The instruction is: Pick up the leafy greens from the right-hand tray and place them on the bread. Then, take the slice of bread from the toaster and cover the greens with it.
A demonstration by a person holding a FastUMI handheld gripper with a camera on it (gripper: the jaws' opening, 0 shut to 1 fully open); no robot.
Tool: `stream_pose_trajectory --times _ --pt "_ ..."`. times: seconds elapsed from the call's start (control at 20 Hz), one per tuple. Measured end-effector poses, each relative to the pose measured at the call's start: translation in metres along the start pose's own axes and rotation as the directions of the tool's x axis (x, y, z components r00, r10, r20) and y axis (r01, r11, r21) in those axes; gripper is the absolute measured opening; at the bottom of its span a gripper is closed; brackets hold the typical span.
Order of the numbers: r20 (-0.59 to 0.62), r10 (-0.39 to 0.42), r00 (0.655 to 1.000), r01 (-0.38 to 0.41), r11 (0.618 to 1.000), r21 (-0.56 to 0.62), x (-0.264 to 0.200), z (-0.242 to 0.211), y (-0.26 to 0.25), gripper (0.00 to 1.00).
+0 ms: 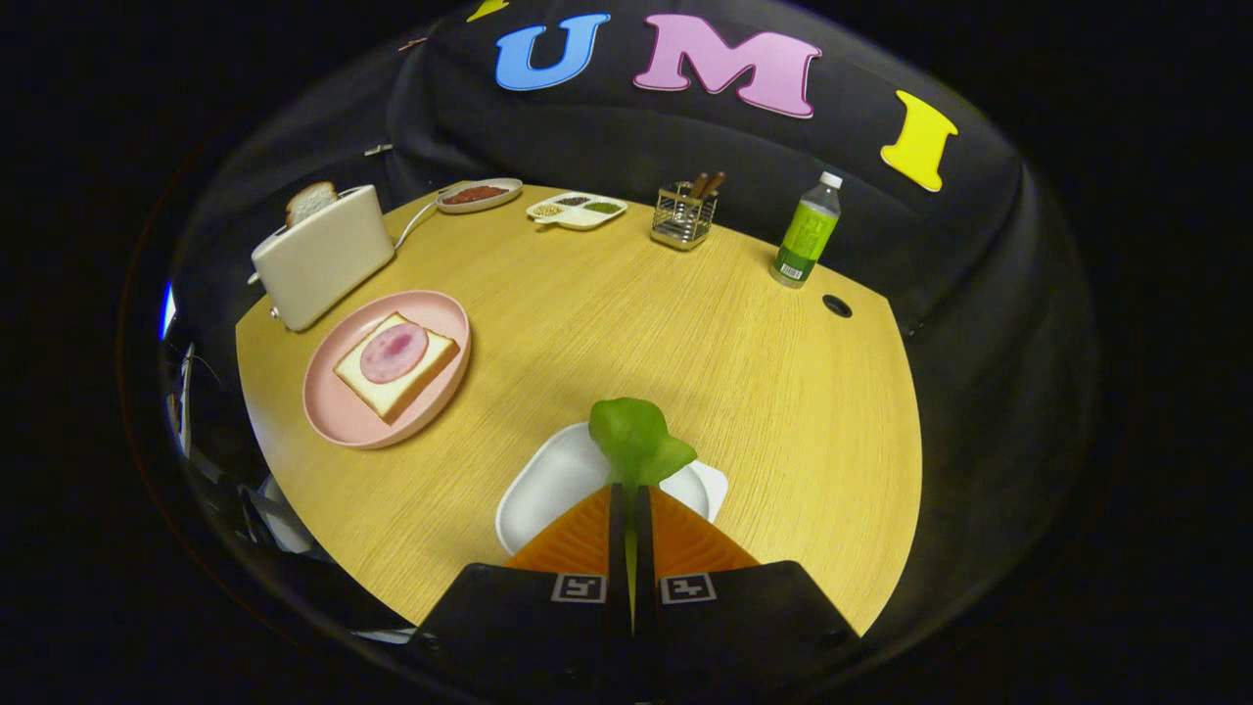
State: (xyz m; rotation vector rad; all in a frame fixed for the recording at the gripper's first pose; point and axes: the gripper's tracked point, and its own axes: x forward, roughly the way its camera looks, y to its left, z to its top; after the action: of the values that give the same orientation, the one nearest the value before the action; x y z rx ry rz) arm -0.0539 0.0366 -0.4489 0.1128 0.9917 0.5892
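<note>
Gripper view: a thin, floppy green lettuce leaf (638, 443) is pinched at its stem by the hand-held gripper (631, 509), lifted above the white tray (548, 485). Light and easily torn, it is judged best held near that stem.

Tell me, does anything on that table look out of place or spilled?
Nothing stands out. The tongs are shut on a green leaf above the white tray; the pink plate holds bread neatly.
</note>
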Motion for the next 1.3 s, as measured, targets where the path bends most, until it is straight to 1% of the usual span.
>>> stream_pose_trajectory --times 0.15,0.3,0.4,0.55,0.8,0.95,1.3 --pt "0.075 0.010 0.997 -0.013 0.999 0.040 -0.031 0.030 0.024 0.06" --pt "0.139 0.035 0.990 -0.042 0.998 0.049 -0.053 0.064 0.056 0.05" --pt "0.172 0.065 0.983 -0.074 0.996 0.043 -0.064 0.085 0.083 0.05" --pt "0.198 0.123 0.972 -0.129 0.991 0.017 -0.066 0.109 0.127 0.05" --pt "0.189 0.206 0.960 -0.204 0.978 -0.029 -0.044 0.132 0.192 0.06" --pt "0.168 0.242 0.956 -0.239 0.970 -0.040 -0.022 0.139 0.219 0.05" --pt "0.050 0.259 0.965 -0.258 0.966 -0.026 0.041 0.121 0.241 0.06"
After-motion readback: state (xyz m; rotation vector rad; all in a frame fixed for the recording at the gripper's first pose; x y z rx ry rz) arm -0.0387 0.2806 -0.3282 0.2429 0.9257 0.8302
